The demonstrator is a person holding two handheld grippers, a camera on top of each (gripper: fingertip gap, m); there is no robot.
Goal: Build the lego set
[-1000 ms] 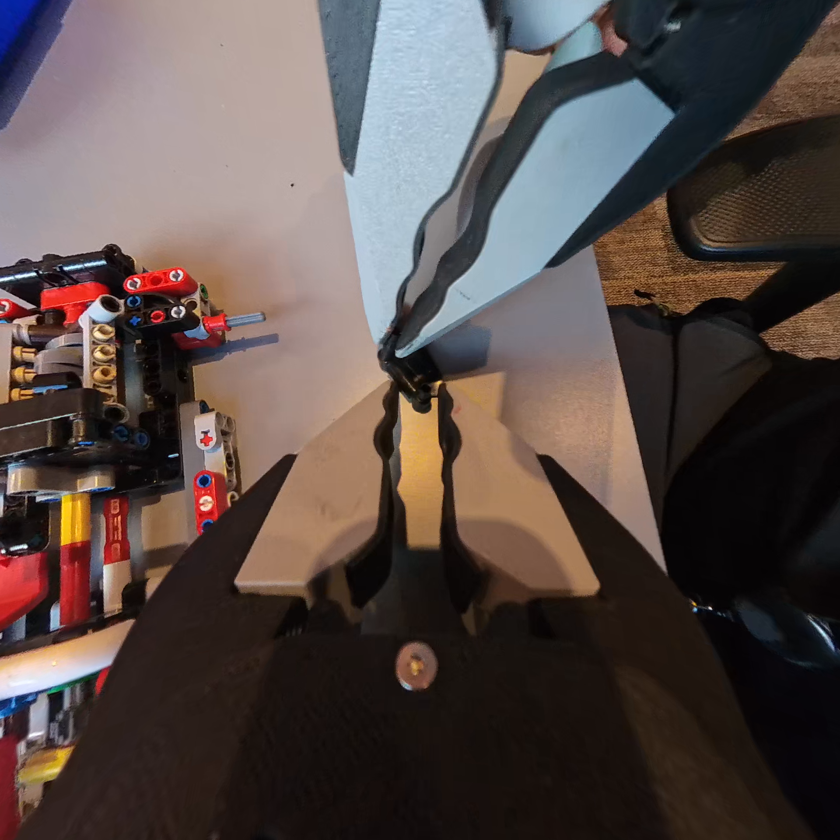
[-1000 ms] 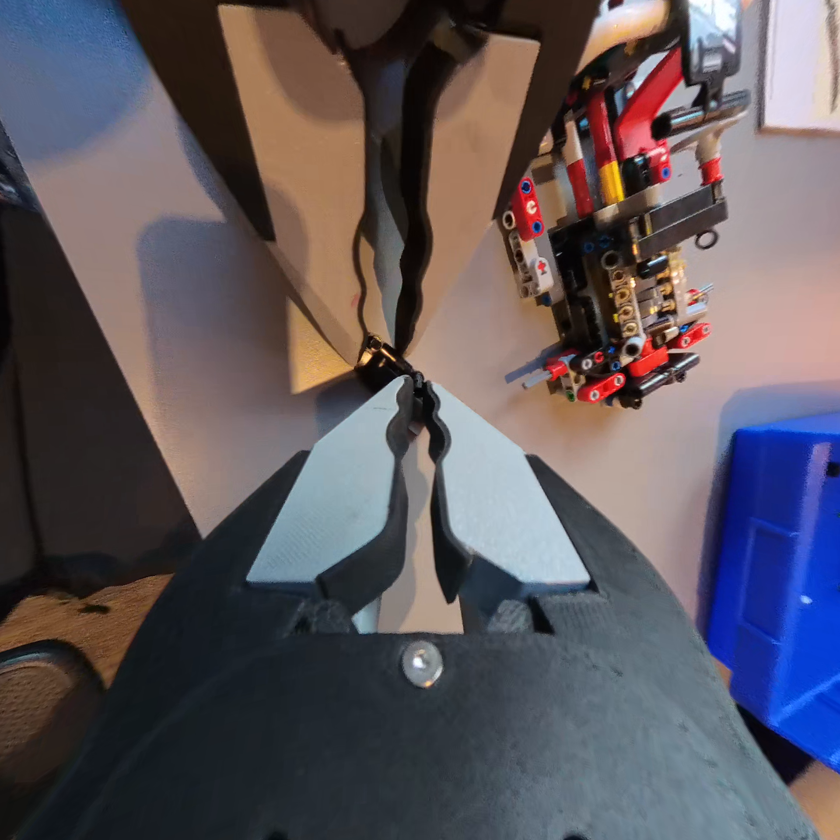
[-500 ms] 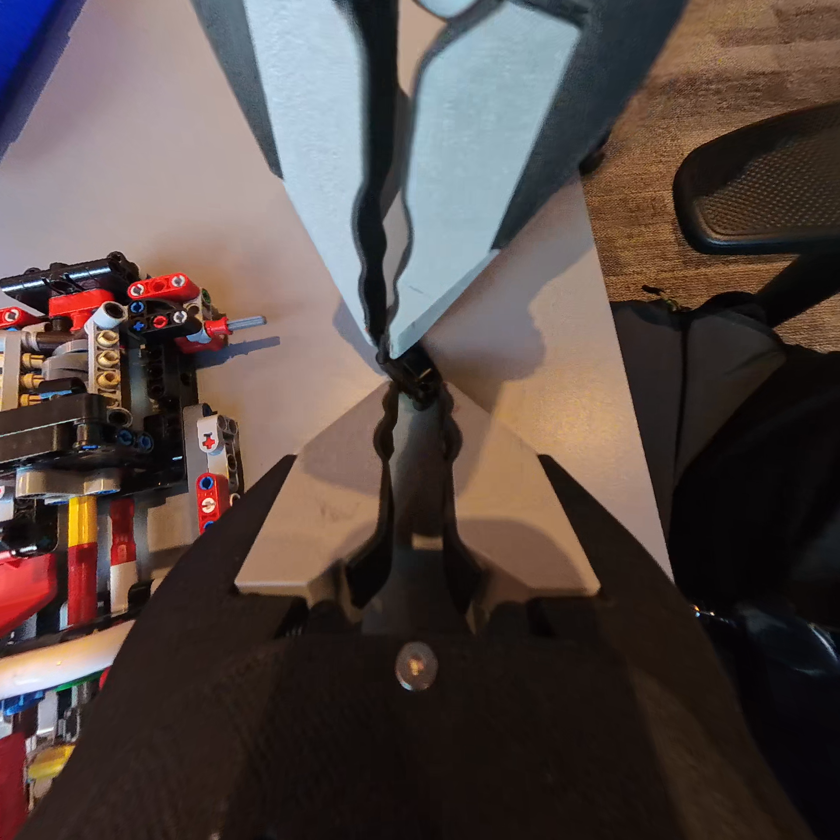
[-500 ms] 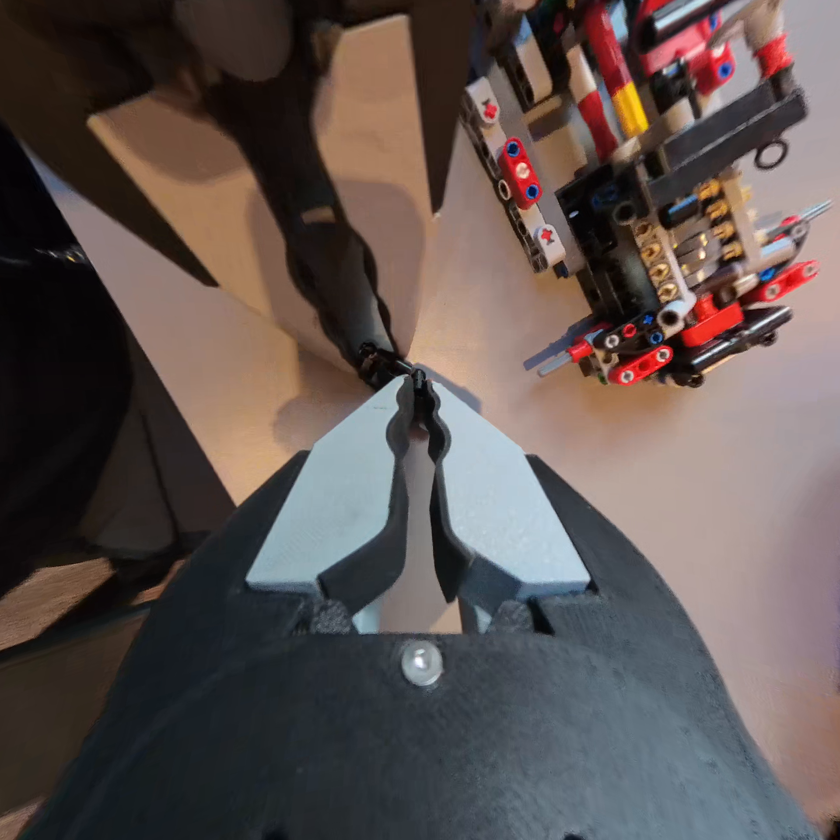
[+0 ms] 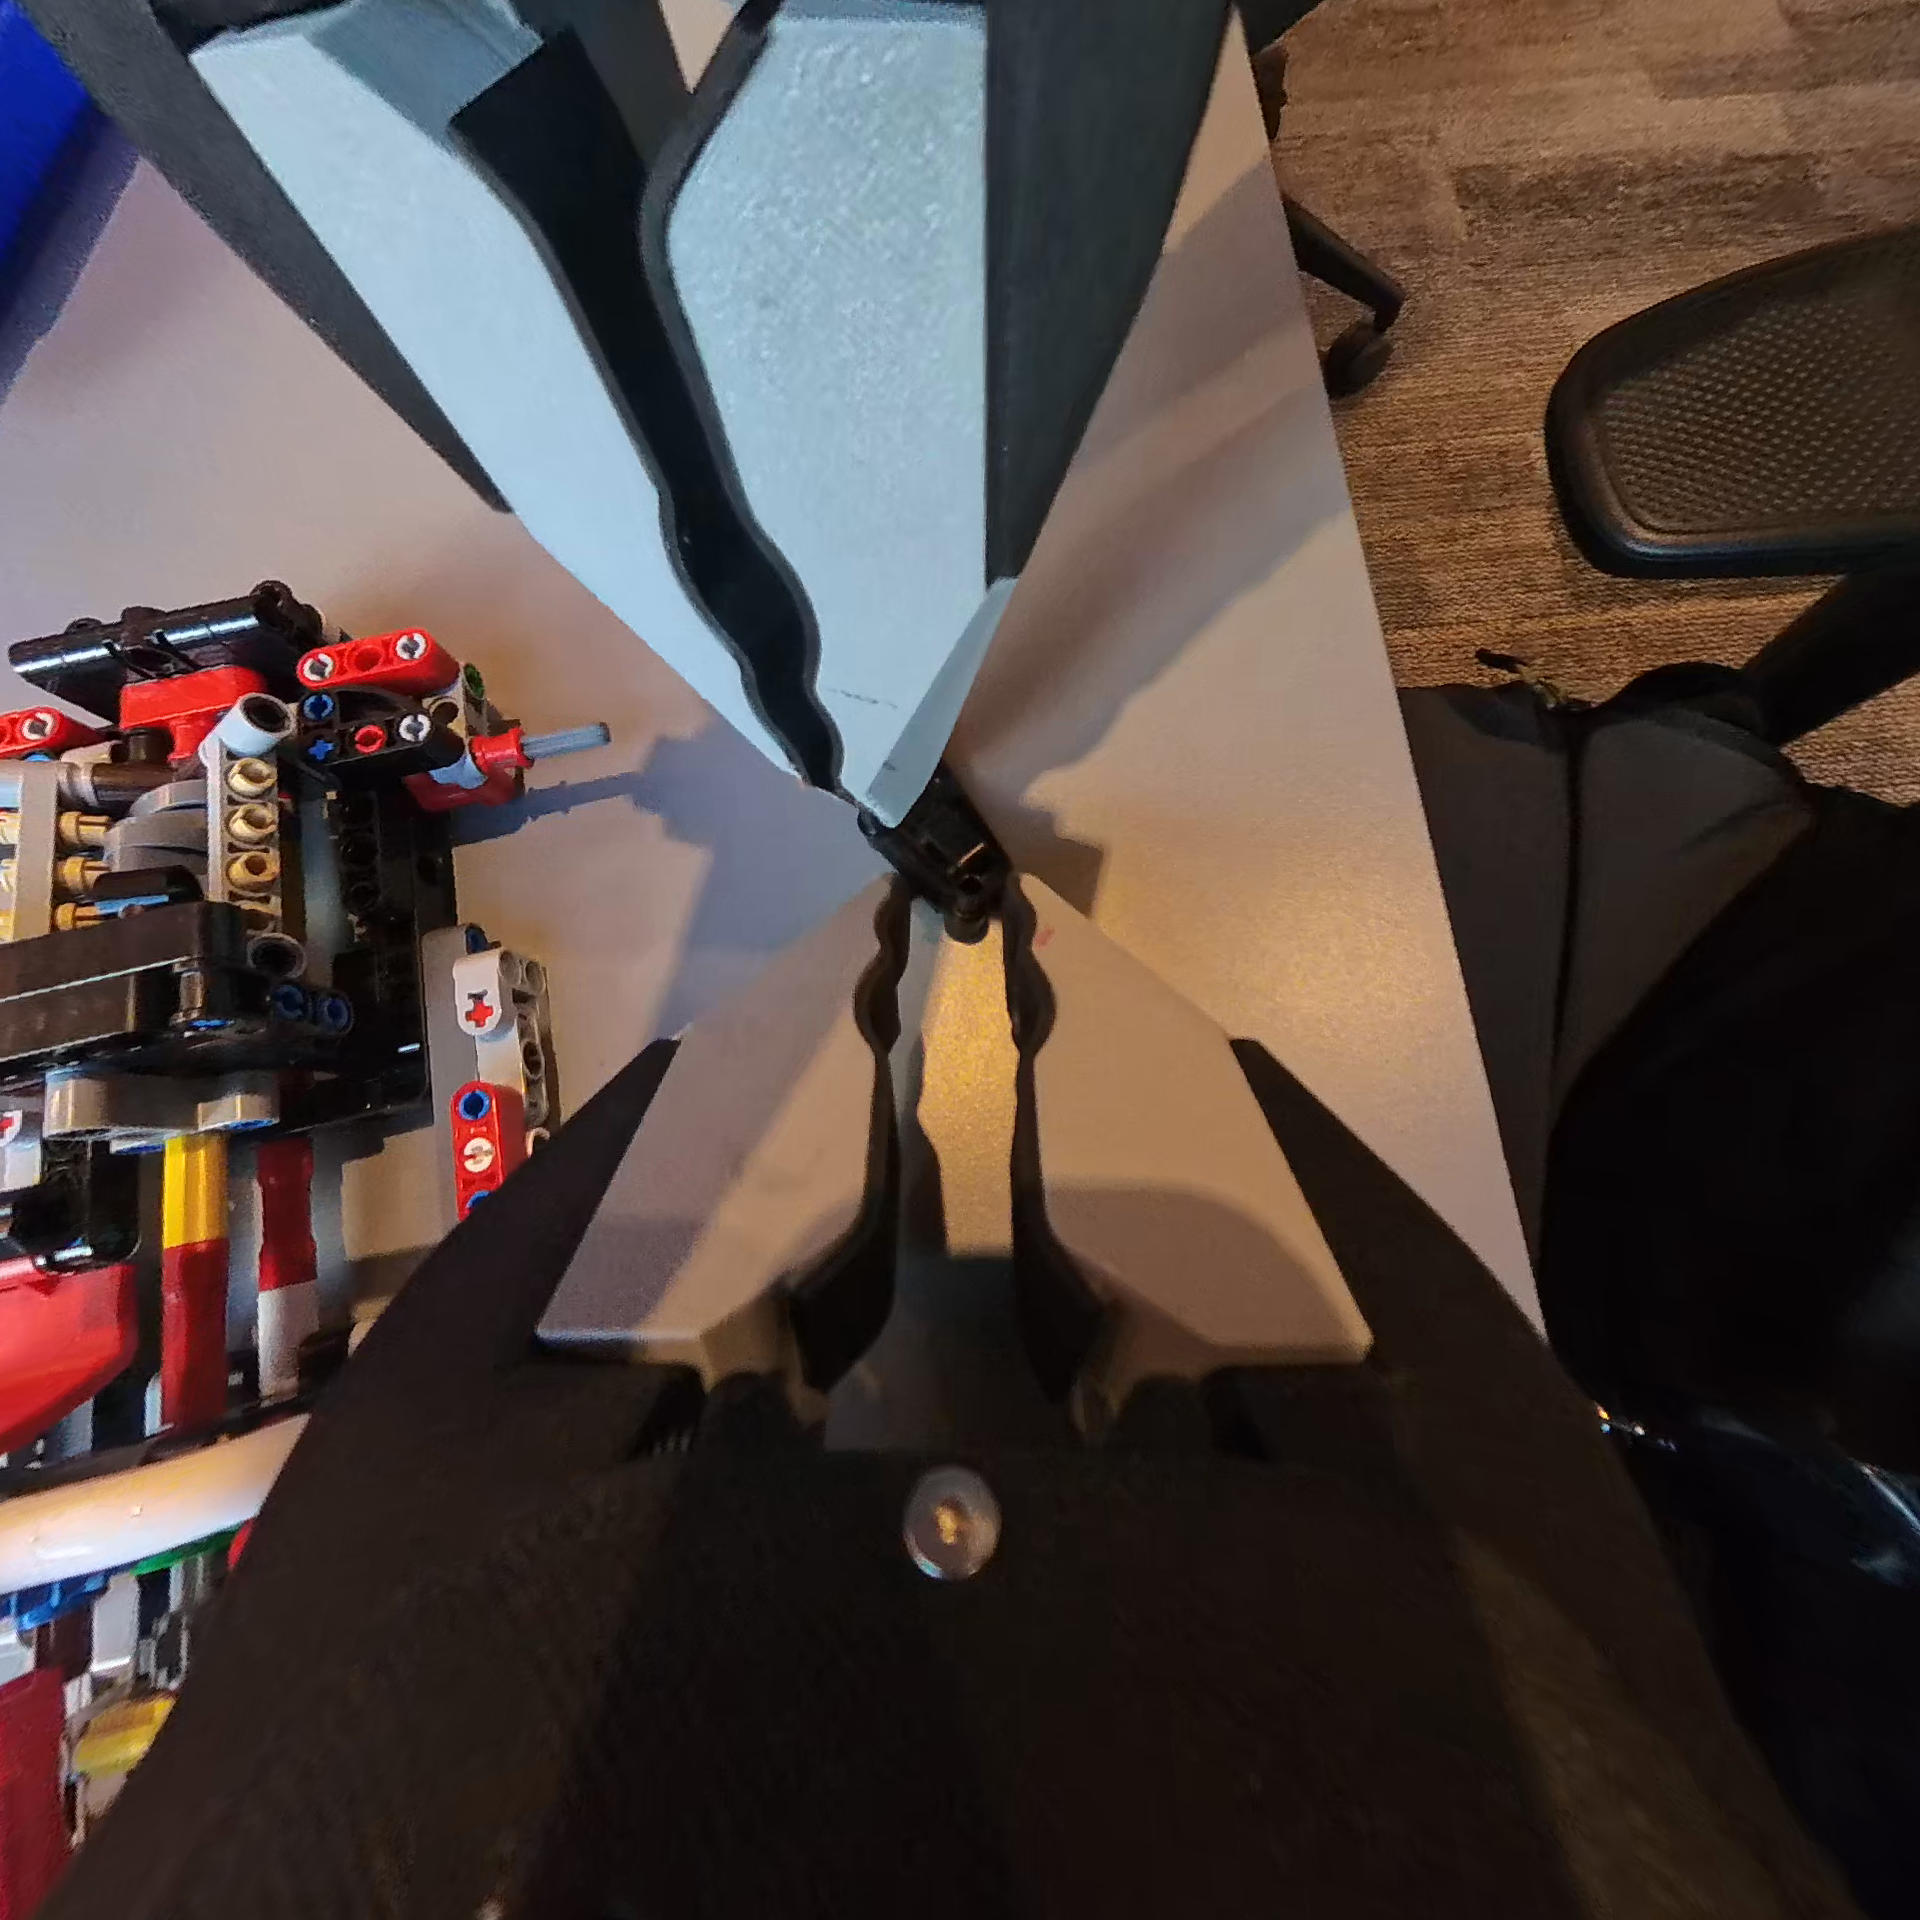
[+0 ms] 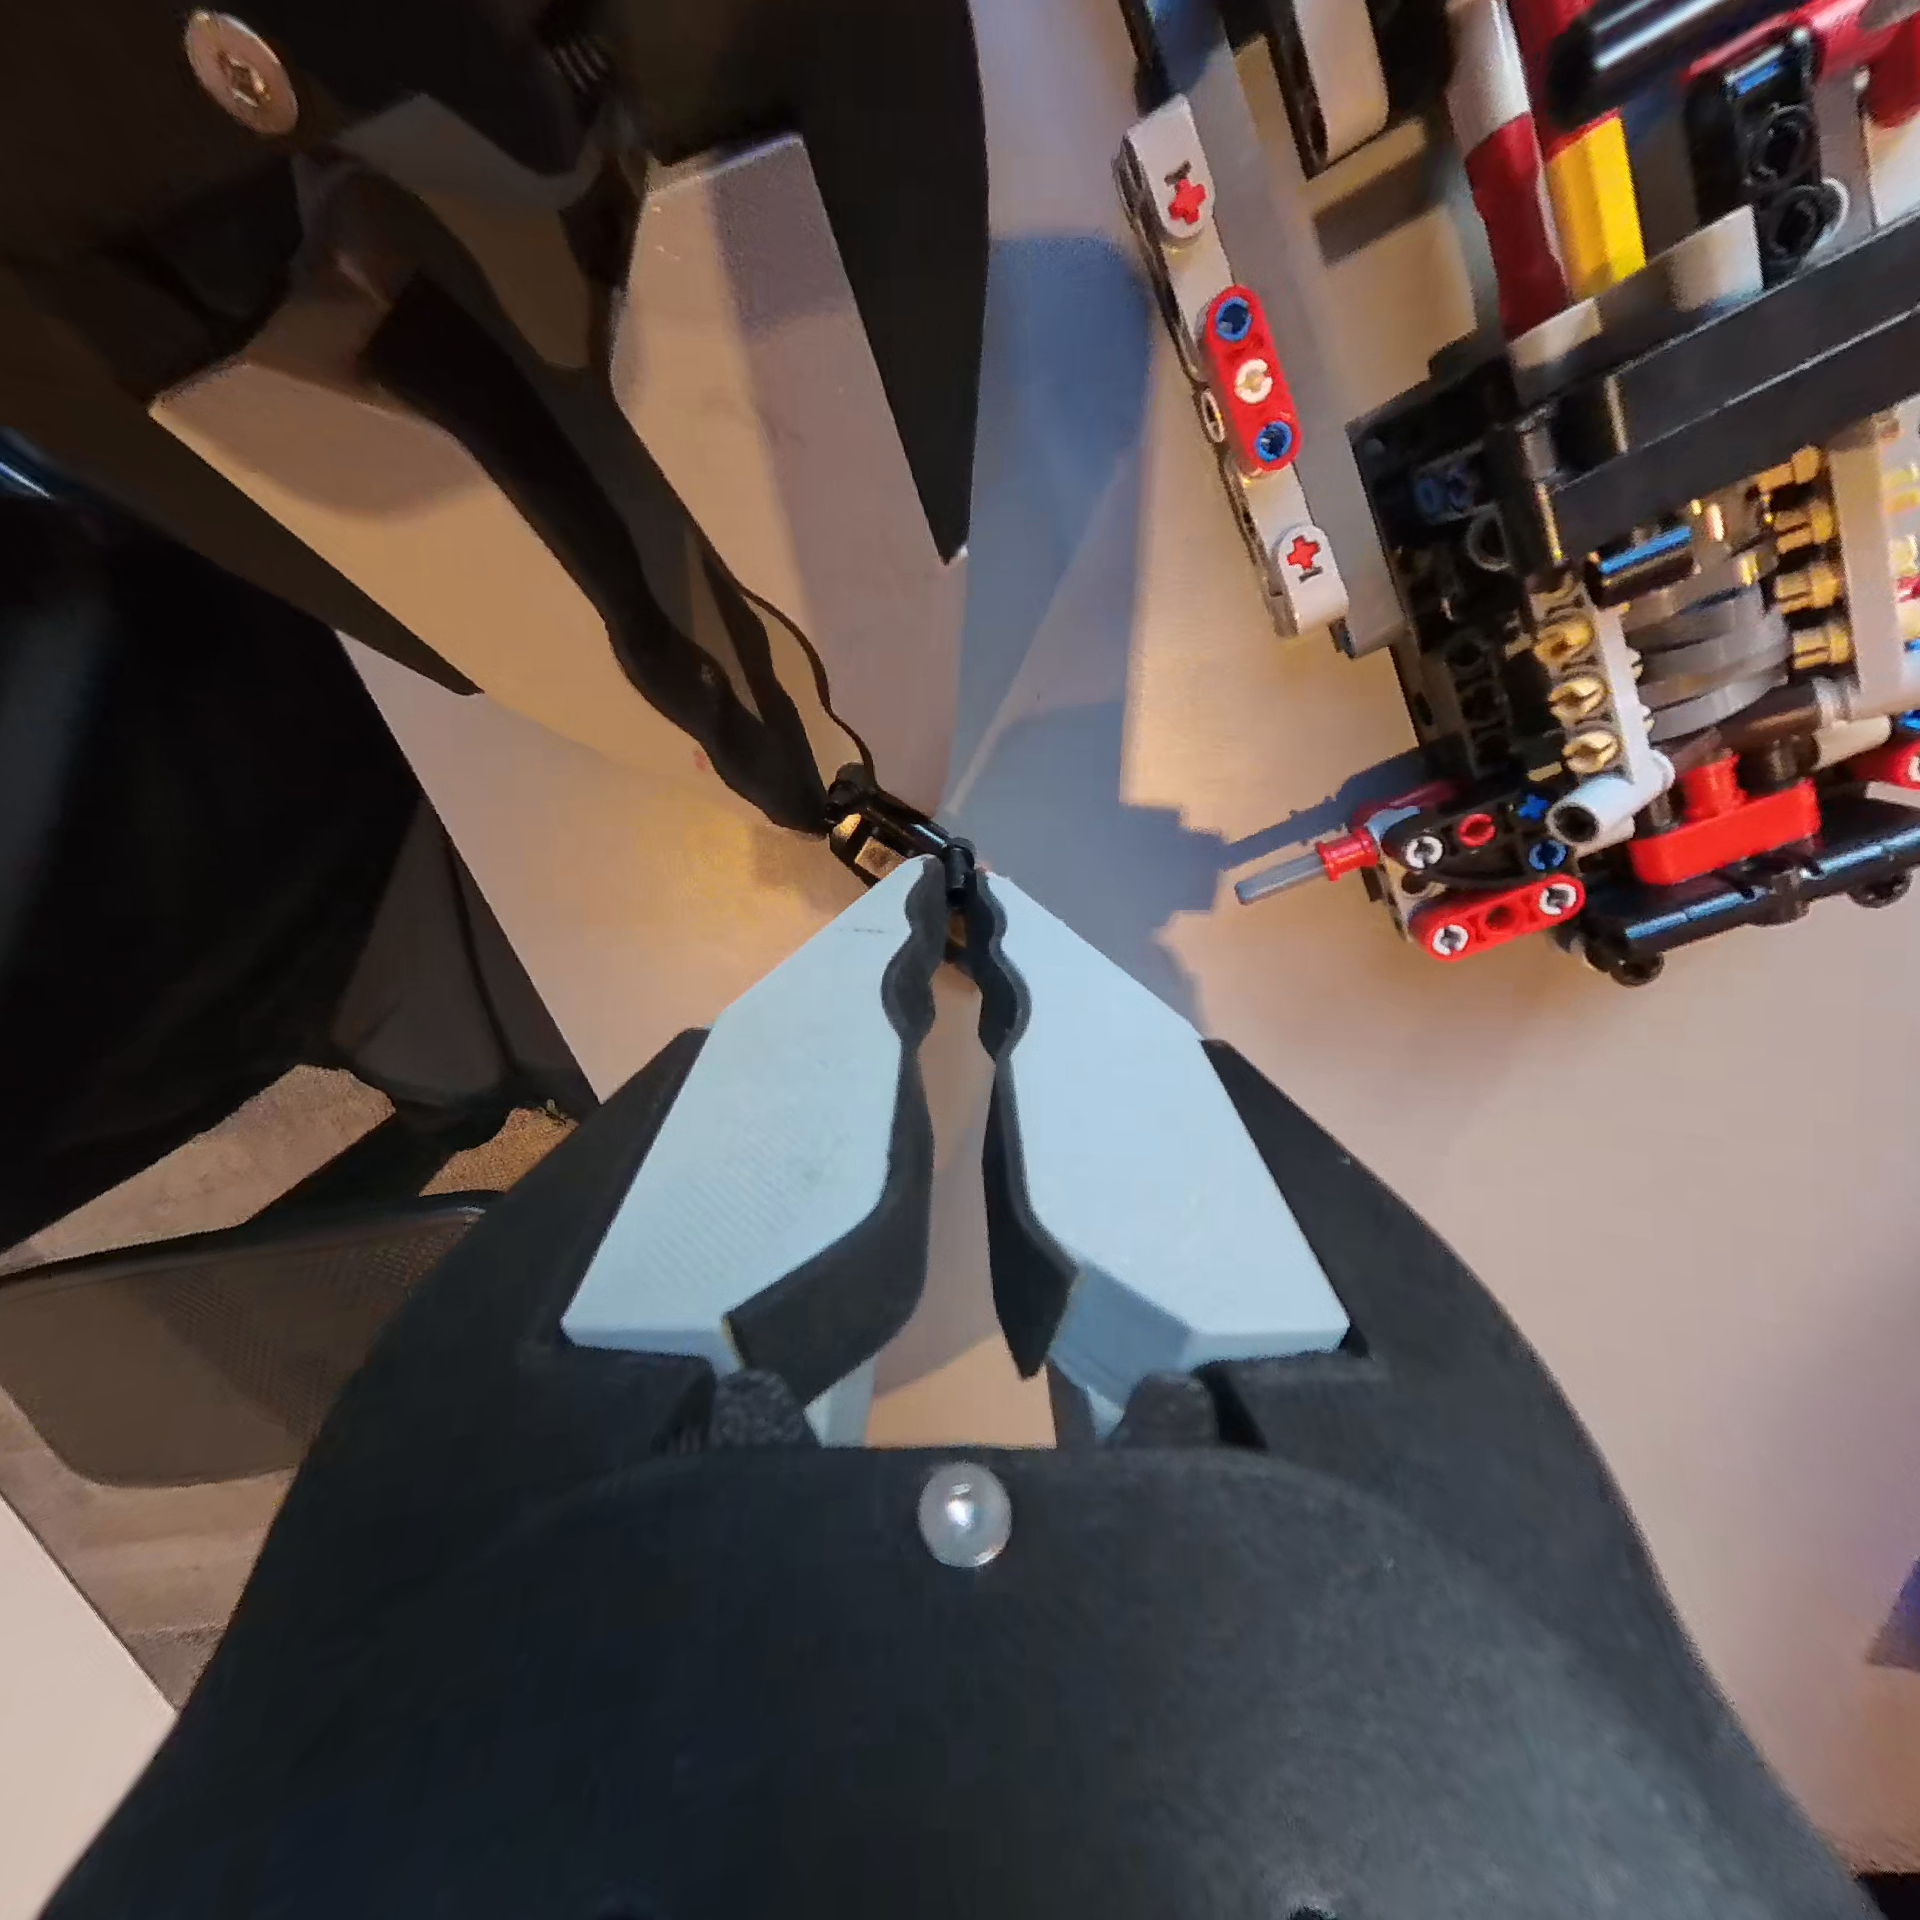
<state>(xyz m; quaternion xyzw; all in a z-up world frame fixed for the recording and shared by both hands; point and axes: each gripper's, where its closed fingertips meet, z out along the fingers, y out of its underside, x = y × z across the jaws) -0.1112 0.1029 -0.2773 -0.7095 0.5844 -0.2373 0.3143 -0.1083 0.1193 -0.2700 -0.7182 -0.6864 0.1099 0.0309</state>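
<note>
My left gripper [image 5: 954, 899] and my right gripper [image 6: 951, 878] meet tip to tip above the light table [image 5: 1195, 883]. The left is shut on a small black connector piece [image 5: 940, 847], also seen in the right wrist view [image 6: 878, 831]. The right is shut on a thin black pin [image 6: 954, 868] that touches the connector. In the left wrist view the right gripper [image 5: 868, 805] comes down from the top. In the right wrist view the left gripper [image 6: 821, 805] comes in from the upper left. The partly built Lego model [image 5: 239, 935] of black, red and grey parts lies on the table, also seen in the right wrist view [image 6: 1558, 520].
A blue bin [image 5: 31, 156] sits at the table's far left corner. The table edge [image 5: 1382, 727] runs close to the right of the grippers. Beyond it are an office chair [image 5: 1745, 416], a dark bag [image 5: 1662, 935] and carpet floor.
The right gripper has swung around the meeting point, from slanting in at the upper right to nearly straight opposite the left. Both stay shut with the black pieces touching. The model has not moved.
</note>
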